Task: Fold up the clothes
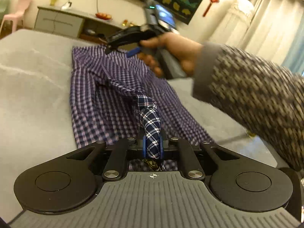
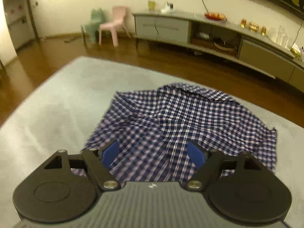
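Note:
A navy and white plaid shirt (image 1: 98, 102) lies spread on a grey bed (image 1: 34, 87). My left gripper (image 1: 152, 144) is shut on a bunched piece of the shirt, which rises from the cloth into the blue pads. In the left wrist view my right gripper (image 1: 121, 43) is held in a hand above the far part of the shirt. In the right wrist view the shirt (image 2: 182, 121) lies rumpled below my right gripper (image 2: 153, 153), whose blue pads (image 2: 111, 152) stand wide apart and hold nothing.
A long grey sideboard (image 2: 209, 34) with a red bowl (image 2: 215, 16) and small items runs along the far wall. A pink chair (image 2: 112, 26) and a green chair (image 2: 94, 24) stand on the wooden floor. Curtains (image 1: 269, 24) hang at the right.

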Available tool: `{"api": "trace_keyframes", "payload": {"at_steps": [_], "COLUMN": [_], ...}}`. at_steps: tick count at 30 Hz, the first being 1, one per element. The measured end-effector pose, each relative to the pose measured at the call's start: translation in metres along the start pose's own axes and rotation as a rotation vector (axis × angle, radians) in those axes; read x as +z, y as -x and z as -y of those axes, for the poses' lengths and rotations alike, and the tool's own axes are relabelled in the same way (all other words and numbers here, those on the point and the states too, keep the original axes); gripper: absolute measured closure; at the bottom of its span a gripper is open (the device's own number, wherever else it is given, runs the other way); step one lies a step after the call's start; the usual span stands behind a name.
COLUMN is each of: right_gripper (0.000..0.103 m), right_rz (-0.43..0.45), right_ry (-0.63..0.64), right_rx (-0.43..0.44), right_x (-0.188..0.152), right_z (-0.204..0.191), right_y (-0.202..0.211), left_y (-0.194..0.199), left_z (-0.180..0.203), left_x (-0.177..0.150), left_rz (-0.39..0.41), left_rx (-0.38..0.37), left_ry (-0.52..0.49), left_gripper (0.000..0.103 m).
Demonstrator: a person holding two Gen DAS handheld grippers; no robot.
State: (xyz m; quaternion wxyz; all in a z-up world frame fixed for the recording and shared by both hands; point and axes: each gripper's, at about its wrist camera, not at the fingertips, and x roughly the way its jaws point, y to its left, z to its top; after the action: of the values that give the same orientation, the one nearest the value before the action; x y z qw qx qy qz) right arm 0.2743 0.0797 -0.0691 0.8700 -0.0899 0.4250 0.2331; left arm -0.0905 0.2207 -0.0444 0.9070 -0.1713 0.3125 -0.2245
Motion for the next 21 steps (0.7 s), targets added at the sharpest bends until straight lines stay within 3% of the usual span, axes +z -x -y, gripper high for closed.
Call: {"api": "trace_keyframes", "payload": {"at_steps": [1, 2, 3, 4, 10, 12, 13, 16, 17, 19, 20, 21], "right_gripper": [0.043, 0.064, 0.077, 0.101, 0.103, 0.102, 0.093, 0.04, 0.036, 0.041, 0.068, 0.089], "right_rz": [-0.028, -0.044, -0.058, -0.039, 0.11, 0.123, 0.112, 0.047, 0.027, 0.004, -0.001, -0.005], "right_ry": [0.013, 0.03, 0.047, 0.047, 0.026, 0.011, 0.002, 0.022, 0.036, 0.062, 0.08, 0.099], "right_rx": [-0.001, -0.003, -0.005, -0.001, 0.029, 0.049, 0.05, 0.037, 0.031, 0.0, -0.015, -0.029], "right_x": [0.002, 0.001, 0.0, 0.001, 0.003, 0.004, 0.005, 0.006, 0.006, 0.007, 0.007, 0.007], "right_z": [-0.001, -0.003, -0.005, -0.006, -0.017, -0.022, -0.023, -0.029, -0.032, -0.037, -0.038, -0.04], "right_y": [-0.012, -0.019, -0.025, -0.022, 0.008, 0.014, 0.012, -0.006, -0.012, -0.025, -0.028, -0.03], "left_y": [0.0, 0.0, 0.001, 0.002, 0.005, 0.002, 0.001, 0.001, 0.001, 0.002, 0.002, 0.003], "left_z": [0.0, -0.002, -0.003, -0.004, -0.005, -0.004, -0.003, 0.0, 0.001, 0.001, 0.001, 0.001], "left_x": [-0.001, -0.001, -0.002, -0.001, -0.002, -0.005, -0.006, -0.008, -0.008, -0.009, -0.01, -0.01], "left_rz": [-0.005, -0.006, -0.006, -0.005, -0.033, -0.055, -0.064, -0.066, -0.064, -0.064, -0.064, -0.064], "left_rx": [0.002, 0.001, 0.001, -0.002, -0.034, -0.038, -0.037, -0.046, -0.05, -0.054, -0.056, -0.058], "left_ry": [-0.005, -0.008, -0.01, -0.003, 0.014, 0.009, 0.006, -0.005, -0.008, -0.006, -0.005, -0.004], "left_gripper": [0.102, 0.102, 0.102, 0.102, 0.102, 0.102, 0.102, 0.102, 0.102, 0.101, 0.101, 0.101]}}
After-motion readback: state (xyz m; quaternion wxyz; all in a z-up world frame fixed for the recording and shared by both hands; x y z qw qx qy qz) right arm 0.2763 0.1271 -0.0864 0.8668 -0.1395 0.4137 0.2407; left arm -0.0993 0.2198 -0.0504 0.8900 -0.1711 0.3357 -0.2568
